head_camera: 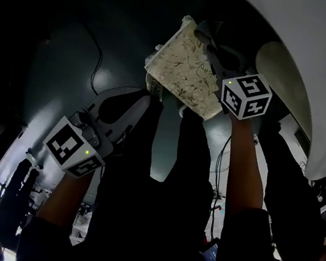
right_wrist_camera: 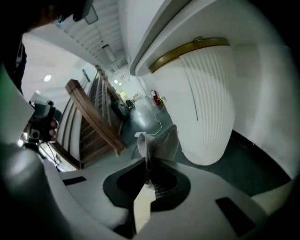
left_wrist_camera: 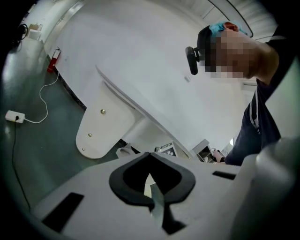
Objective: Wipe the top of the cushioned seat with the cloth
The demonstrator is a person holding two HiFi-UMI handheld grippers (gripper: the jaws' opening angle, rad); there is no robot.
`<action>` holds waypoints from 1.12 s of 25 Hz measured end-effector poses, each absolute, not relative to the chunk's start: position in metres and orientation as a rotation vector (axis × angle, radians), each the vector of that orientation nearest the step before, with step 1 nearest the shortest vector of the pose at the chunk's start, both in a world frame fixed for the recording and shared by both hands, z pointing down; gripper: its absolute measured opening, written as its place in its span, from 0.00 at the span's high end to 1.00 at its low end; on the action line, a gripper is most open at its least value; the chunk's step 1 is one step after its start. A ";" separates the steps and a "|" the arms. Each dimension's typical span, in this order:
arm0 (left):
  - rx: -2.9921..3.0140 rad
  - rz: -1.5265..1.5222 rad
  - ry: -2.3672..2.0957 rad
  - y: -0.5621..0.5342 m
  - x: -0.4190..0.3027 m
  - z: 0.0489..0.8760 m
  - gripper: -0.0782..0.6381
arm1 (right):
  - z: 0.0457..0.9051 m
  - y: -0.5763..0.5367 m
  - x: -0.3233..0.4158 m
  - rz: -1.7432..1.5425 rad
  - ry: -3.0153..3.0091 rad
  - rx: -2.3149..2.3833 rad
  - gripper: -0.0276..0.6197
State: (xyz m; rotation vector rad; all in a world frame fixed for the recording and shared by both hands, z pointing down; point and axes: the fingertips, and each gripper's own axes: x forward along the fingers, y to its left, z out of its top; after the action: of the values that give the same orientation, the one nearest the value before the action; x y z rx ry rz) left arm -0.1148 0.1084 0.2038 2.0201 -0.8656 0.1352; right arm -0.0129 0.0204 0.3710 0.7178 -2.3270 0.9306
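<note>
Rough woven cloth (head_camera: 188, 69), glossy floor (head_camera: 67, 73)

Beige speckled cloth (head_camera: 185, 68); wht ribbed seat (right_wrist_camera: 211, 93); dk floor (head_camera: 104, 36)

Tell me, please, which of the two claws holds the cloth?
The right claw: the speckled cloth is pinched between its jaws, whereas the left claw is shut on nothing.

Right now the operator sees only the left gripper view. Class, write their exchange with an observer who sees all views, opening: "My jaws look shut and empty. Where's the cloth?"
Observer: The right gripper has its jaws shut on the cloth.
Operator: Is it near the seat?
Observer: A white ribbed seat stands beyond it in the right gripper view.
Operator: And my gripper?
Observer: The head view shows the left gripper close below the cloth's corner.
</note>
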 end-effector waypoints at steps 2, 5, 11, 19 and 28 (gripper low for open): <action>1.997 0.112 -0.873 0.109 -0.114 0.210 0.88 | 0.386 0.021 -0.019 0.831 -2.302 0.669 0.91; 1.973 0.109 -0.873 0.112 -0.115 0.223 0.88 | 0.408 0.024 -0.031 0.704 -2.268 0.595 0.91; 1.952 0.101 -0.856 0.116 -0.115 0.237 0.88 | 0.453 0.044 -0.039 0.582 -2.182 0.498 0.91; 1.951 0.098 -0.859 0.117 -0.117 0.244 0.88 | 0.488 0.066 -0.036 0.518 -2.085 0.422 0.91; 1.971 0.172 -0.805 0.128 -0.096 0.251 0.88 | 0.497 0.076 -0.010 0.565 -2.045 0.459 0.91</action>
State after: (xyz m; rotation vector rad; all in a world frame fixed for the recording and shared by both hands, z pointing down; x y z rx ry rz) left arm -0.0960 0.1278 0.2514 1.9713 -0.8047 0.1718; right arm -0.0096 0.0764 0.4970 0.4589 -2.0453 0.5650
